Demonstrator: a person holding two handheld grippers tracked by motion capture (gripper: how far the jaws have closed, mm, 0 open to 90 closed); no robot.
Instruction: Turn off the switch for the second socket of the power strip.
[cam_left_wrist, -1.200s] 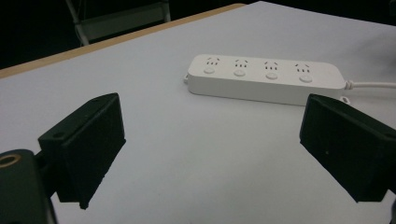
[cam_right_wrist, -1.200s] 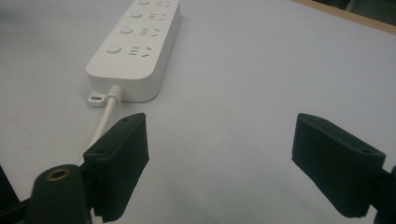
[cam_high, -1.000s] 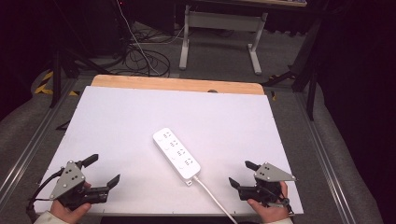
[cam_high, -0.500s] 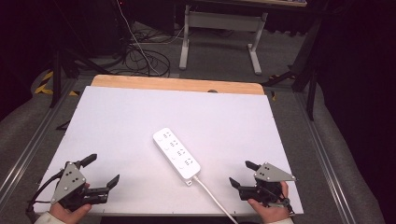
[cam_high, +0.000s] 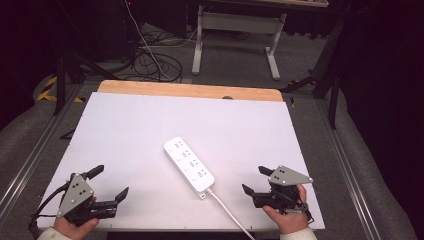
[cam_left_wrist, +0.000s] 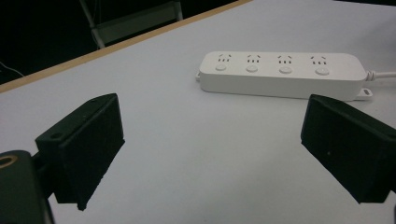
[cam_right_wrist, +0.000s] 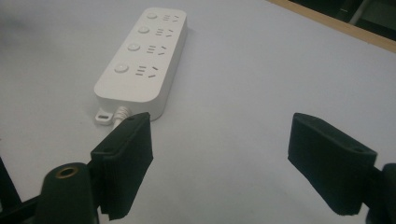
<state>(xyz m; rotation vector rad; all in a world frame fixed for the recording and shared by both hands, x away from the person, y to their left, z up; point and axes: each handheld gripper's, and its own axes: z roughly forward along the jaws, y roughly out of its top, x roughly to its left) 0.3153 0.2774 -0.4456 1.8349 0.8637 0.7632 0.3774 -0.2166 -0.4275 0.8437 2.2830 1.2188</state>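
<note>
White power strip (cam_high: 189, 164), four sockets with a button each, lies flat near the middle of the table (cam_high: 130, 125), set on a diagonal with its cord (cam_high: 227, 212) running off the near edge. We hold the left gripper (cam_high: 111, 181) at the near left corner, jaws spread wide with nothing between them, well apart from the strip. We hold the right gripper (cam_high: 254, 181) at the near right, jaws likewise spread and empty, near the strip's cord end but not touching it. Wooden table edge (cam_high: 190, 90) shows along the far side.
</note>
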